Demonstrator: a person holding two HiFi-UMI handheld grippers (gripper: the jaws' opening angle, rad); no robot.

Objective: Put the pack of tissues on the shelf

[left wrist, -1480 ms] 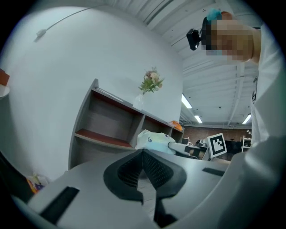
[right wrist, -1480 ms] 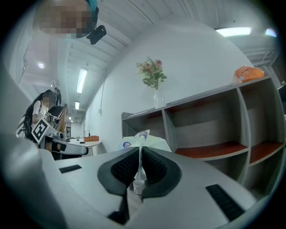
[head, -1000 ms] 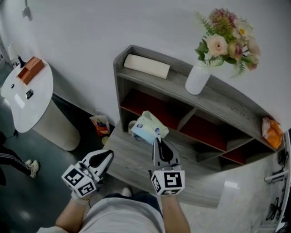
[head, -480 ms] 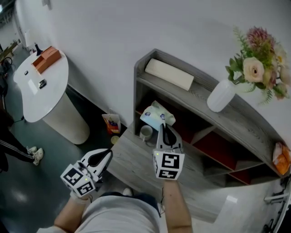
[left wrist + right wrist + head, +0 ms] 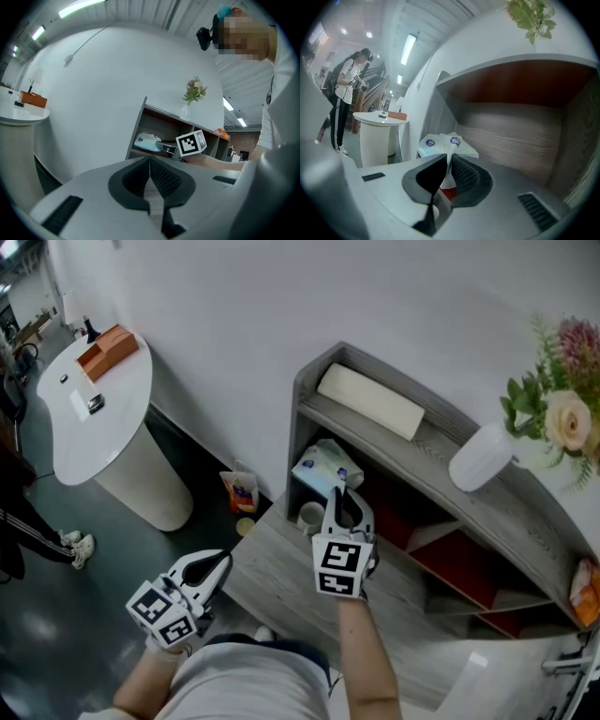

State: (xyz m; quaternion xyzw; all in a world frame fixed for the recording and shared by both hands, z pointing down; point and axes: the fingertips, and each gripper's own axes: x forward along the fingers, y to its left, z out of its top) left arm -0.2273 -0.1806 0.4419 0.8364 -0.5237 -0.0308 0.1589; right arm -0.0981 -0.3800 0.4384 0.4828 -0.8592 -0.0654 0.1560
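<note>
Tissues in a soft white-and-blue pack [image 5: 326, 468] are pinched by a fold in the closed right tongs [image 5: 341, 493], poised for placing at the left compartment of the grey wooden shelf [image 5: 441, 442]. Left tongs [image 5: 223, 562] are held shut, empty, aside.

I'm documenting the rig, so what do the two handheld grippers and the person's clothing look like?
Both the left gripper and right gripper have white bodies, black ribbed pads and a cube of black-and-white square markers. The person wears a light shirt, forearms uncovered.
</note>
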